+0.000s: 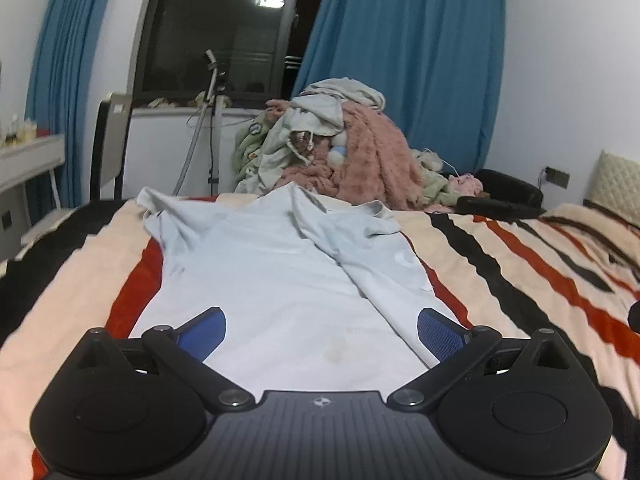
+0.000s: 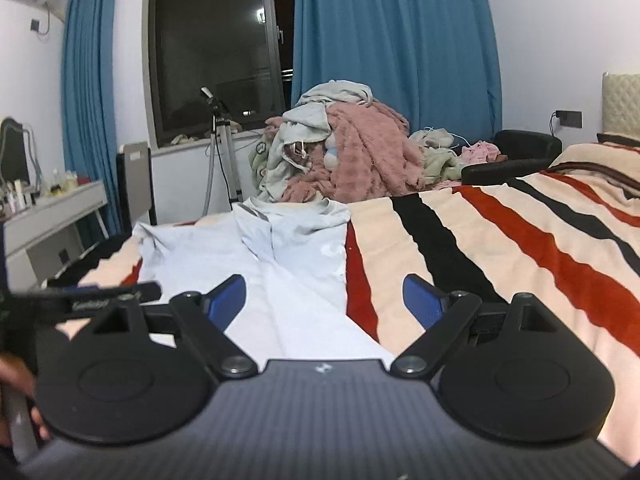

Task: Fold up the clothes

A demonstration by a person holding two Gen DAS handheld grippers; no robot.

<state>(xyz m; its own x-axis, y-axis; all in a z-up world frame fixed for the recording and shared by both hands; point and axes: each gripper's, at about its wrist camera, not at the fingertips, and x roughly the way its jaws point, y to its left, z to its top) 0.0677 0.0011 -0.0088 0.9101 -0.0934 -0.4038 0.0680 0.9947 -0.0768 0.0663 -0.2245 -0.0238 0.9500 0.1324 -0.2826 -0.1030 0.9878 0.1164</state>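
A pale blue shirt (image 1: 272, 276) lies lengthwise on the striped blanket, its right side folded in over the middle and its collar at the far end. It also shows in the right wrist view (image 2: 280, 264). My left gripper (image 1: 322, 330) is open and empty, low over the shirt's near hem. My right gripper (image 2: 325, 300) is open and empty, over the shirt's near right edge, with one blue pad (image 2: 420, 298) above the bare blanket. The left gripper's body (image 2: 80, 300) shows at the left of the right wrist view.
The bed's red, black and cream striped blanket (image 1: 520, 264) extends to the right. A pile of pink and grey clothes (image 1: 344, 148) sits beyond the bed's far edge. A tripod (image 2: 220, 152), a desk (image 2: 52, 212) and blue curtains stand behind.
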